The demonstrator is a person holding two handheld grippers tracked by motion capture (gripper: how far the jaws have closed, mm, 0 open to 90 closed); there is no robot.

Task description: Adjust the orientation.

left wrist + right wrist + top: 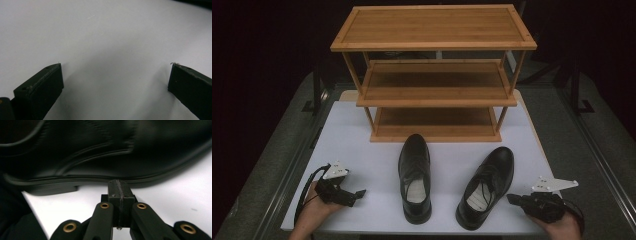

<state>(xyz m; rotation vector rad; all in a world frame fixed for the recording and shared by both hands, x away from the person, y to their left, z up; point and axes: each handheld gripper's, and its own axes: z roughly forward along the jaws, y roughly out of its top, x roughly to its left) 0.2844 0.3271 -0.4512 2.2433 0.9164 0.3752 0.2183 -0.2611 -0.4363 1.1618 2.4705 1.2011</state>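
While its jaws press together on nothing, the right gripper (119, 185) points at the side of the right shoe (486, 186), just beside it. Wide apart, the left gripper (116, 75) hovers over bare white surface (362, 130). Between them lies the left shoe (414, 176), before a wooden rack (434, 75).

Bare table (362, 150) left; 2 shoes (414, 177) (near the rack (434, 85)) block centre.
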